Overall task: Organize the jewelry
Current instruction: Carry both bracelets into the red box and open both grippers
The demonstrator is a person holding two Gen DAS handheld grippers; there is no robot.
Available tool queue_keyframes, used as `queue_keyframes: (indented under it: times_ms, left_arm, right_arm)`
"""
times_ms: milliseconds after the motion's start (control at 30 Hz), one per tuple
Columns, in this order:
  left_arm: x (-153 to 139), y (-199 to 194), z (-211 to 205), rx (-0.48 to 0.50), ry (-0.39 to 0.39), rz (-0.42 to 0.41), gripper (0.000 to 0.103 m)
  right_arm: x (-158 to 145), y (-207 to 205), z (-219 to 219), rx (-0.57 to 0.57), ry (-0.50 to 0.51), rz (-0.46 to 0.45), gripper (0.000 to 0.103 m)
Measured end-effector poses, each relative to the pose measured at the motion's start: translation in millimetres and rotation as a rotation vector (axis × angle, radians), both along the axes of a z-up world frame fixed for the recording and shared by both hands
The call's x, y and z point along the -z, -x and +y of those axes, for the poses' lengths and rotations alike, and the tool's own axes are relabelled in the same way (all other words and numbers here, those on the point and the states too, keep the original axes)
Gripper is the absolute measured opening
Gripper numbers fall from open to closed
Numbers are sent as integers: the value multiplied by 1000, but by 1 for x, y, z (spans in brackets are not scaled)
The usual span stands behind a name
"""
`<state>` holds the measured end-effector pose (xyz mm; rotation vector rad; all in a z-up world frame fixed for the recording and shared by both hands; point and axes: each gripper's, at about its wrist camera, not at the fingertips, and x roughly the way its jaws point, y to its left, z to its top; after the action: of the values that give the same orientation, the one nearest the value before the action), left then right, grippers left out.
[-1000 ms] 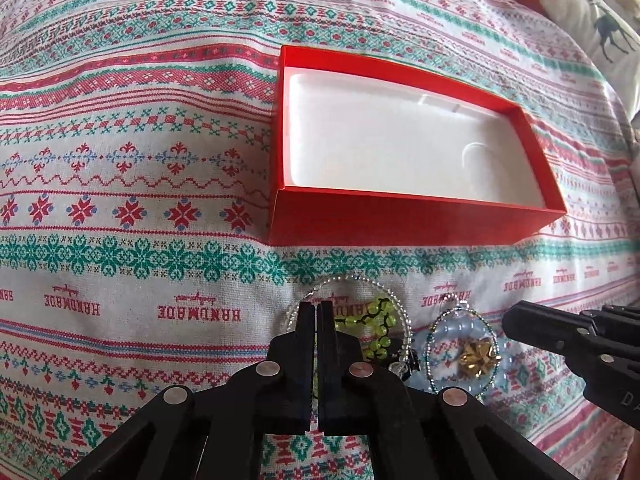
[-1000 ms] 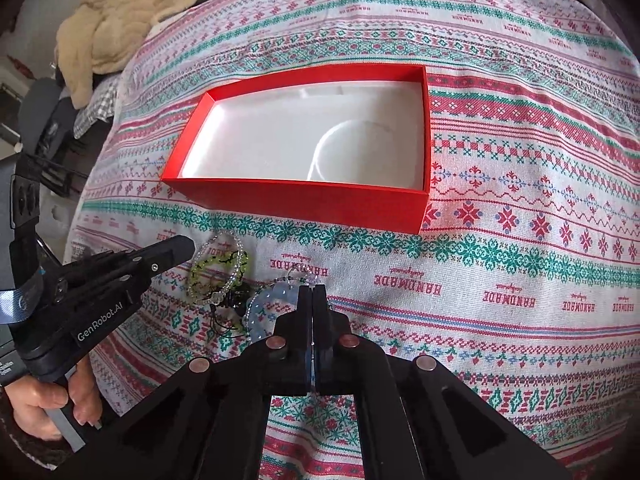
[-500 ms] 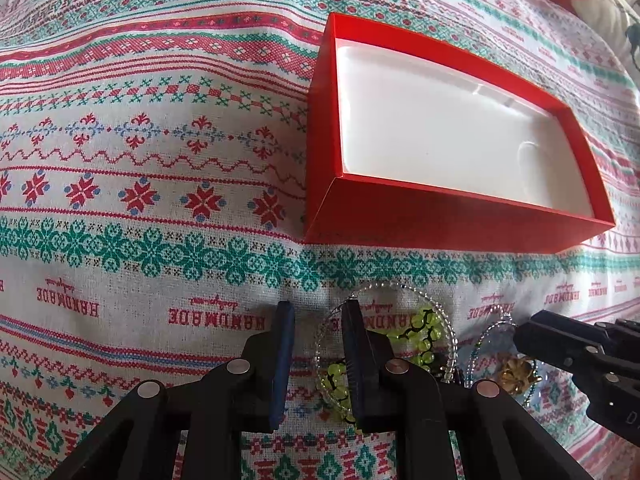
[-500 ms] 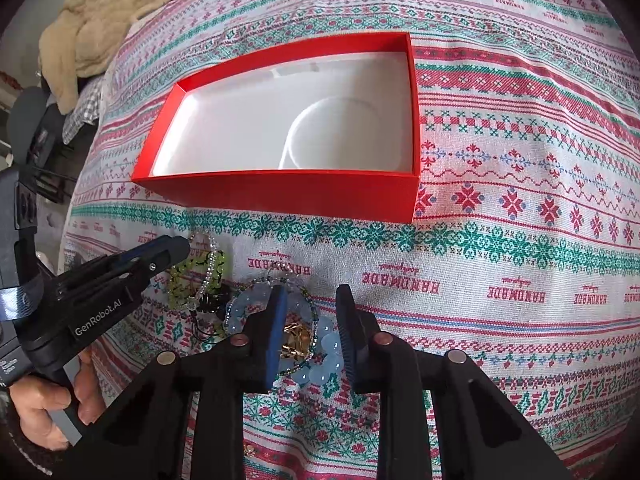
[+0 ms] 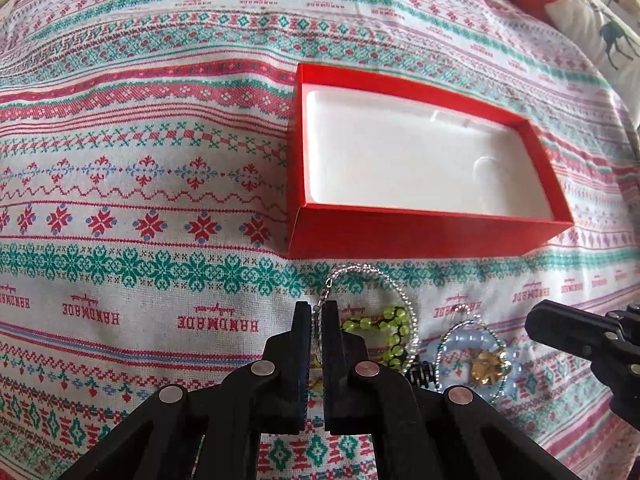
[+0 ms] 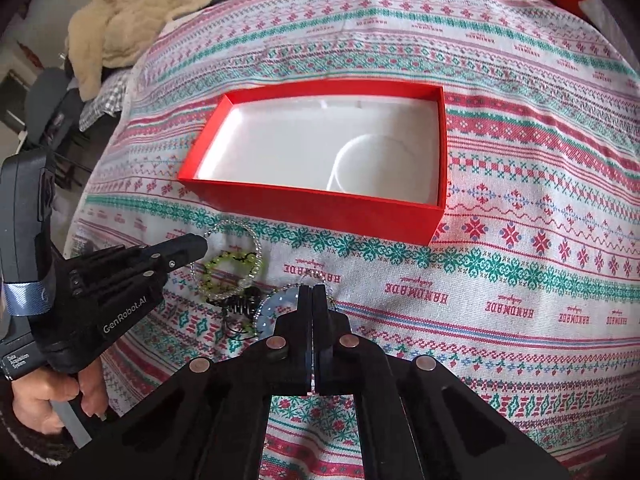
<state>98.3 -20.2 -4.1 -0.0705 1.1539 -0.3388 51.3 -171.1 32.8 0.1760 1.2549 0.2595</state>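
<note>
A patterned cloth (image 5: 160, 200) is being seen spread over the surface, with an open red box (image 5: 420, 236), white-lined and empty, lying on it beyond the jewelry. The left tool (image 5: 318, 312) is being shown closed on the silver bead chain (image 5: 372, 268), its jaws having just been closing, the chain strand passing between the pads; the right tool (image 6: 313, 294) is likewise being shown closed, having just been closing, at the edge of the pale blue bead bracelet (image 5: 452, 344), though whether beads are actually pinched cannot be told. A green bead bracelet (image 5: 380, 328), a black clip (image 5: 420, 374) and a gold flower charm (image 5: 486, 366) are lying tangled close together. Risks being judged: neighbouring pieces are likely being dragged along if either chain is lifted; thin chain is liable to be slipping from the pads; pieces may be falling short of the box.
</note>
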Motion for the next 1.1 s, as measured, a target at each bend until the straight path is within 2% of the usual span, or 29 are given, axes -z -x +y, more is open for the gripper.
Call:
queue_keyframes:
  times_ms: [133, 200, 233, 267, 300, 400, 600, 700, 833, 967, 1033, 1100]
  left_arm:
    - [-10, 5, 5, 8, 22, -21, 0]
    - [-11, 7, 7, 6, 19, -20, 0]
    - [-10, 8, 10, 2, 18, -17, 0]
    - [-10, 11, 16, -1, 18, -14, 0]
    - [-9, 13, 20, -5, 19, -10, 0]
    - [-7, 11, 23, -17, 16, -7, 0]
    - [-5, 16, 30, -26, 8, 1, 0]
    - [-2, 15, 27, -26, -4, 7, 0]
    - [2, 14, 24, -25, -16, 15, 0]
    - [2, 13, 21, -25, -22, 12, 0]
    - [-1, 14, 20, -25, -17, 5, 0]
    - [-5, 15, 21, -21, -9, -5, 0]
  right_arm:
    - [-1, 5, -9, 21, -22, 24, 4]
    - [4, 7, -12, 27, -16, 51, 25]
    - [6, 8, -13, 30, -18, 57, 52]
    - [7, 8, -10, 32, -19, 55, 70]
    - [7, 7, -7, 27, -17, 54, 72]
    - [12, 8, 2, -11, -9, 71, 72]
    - [32, 5, 31, -98, 88, 115, 73]
    - [39, 3, 37, -105, 144, 115, 74]
    - [49, -4, 35, -89, 156, 142, 74]
    - [51, -8, 40, -95, 165, 131, 73]
    - [49, -8, 41, -98, 170, 120, 69]
    - [47, -9, 43, -100, 159, 115, 60]
